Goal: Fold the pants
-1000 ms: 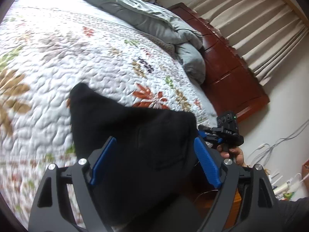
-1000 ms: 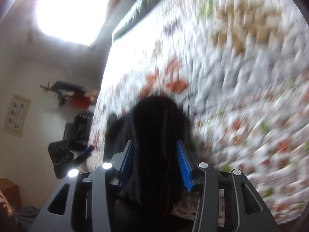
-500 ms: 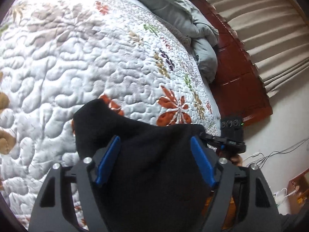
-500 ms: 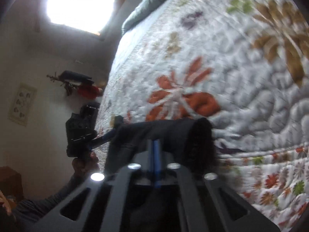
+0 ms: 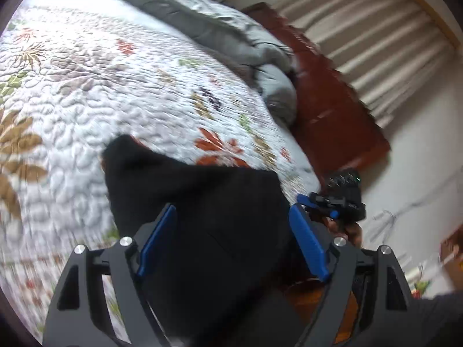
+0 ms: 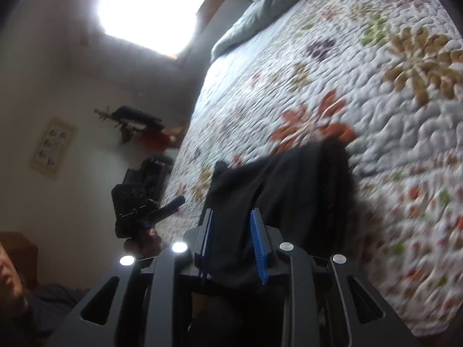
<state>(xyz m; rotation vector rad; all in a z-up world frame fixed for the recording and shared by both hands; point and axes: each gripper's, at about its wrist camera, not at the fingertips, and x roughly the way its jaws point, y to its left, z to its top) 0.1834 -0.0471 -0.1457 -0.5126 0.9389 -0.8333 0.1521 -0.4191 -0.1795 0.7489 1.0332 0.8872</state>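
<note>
The black pants (image 5: 202, 202) lie bunched on the floral quilt (image 5: 101, 92) of the bed, at its near edge. The left gripper (image 5: 231, 240) spreads its fingers wide, still opening, with pants fabric between them. The right gripper (image 6: 231, 237) stands narrower and is opening, with a fold of pants between its fingers. A grey duvet (image 5: 231, 34) lies at the quilt's far end.

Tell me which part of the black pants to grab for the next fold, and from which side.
Probably grip the black pants at the near edge hanging off the floral quilt, coming from the bedside. The far end lies flat on the quilt, while the near edge drapes free, so fingers can close around it.
</note>
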